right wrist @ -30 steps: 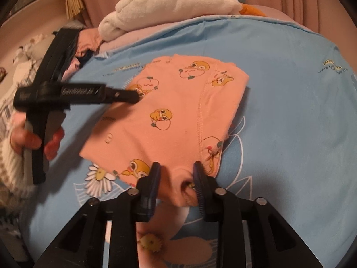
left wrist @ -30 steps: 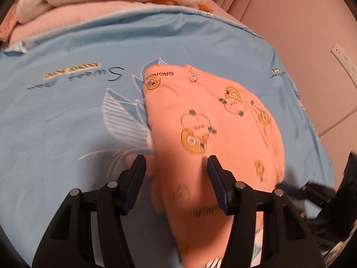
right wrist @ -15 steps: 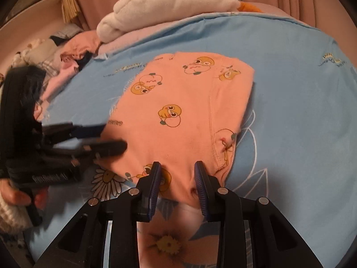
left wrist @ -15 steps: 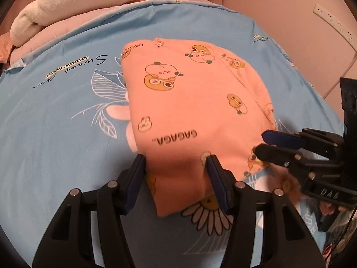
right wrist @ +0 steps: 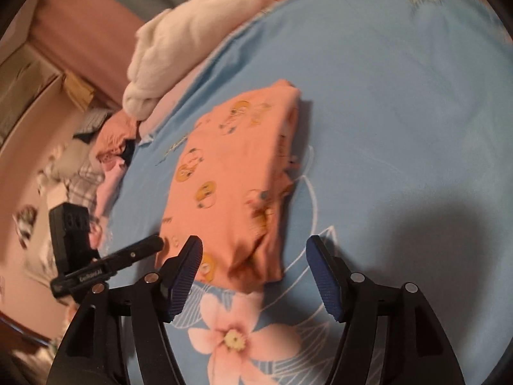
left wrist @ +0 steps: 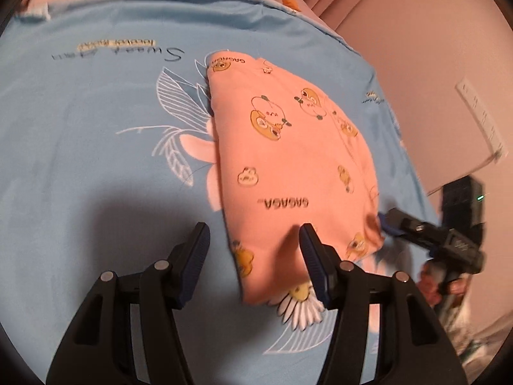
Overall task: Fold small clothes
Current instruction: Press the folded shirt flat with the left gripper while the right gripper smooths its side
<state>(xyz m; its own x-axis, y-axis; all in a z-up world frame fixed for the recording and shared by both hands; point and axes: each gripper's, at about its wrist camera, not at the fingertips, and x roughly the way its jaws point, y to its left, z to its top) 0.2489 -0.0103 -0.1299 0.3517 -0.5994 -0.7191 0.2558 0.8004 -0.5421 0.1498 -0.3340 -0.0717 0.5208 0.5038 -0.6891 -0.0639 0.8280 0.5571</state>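
Off to the far left, a heap of mixed laundry (right wrist: pixel 96 157) is piled at the edge of the bed, with a white fluffy blanket (right wrist: pixel 192 41) bunched up behind it. The left tongs (left wrist: pixel 253 256) are spread wide and nothing is gripped; the near edge of the folded garment sits between the fingers. The little orange garment (left wrist: pixel 288 166), printed with cartoon ducks and "GAGAGA", is laid folded flat in the middle of the blue flower-print bedsheet (left wrist: pixel 80 128). To the right, the right tongs (right wrist: pixel 255 274) are also held wide open, empty, parked just short of the garment's near corner.
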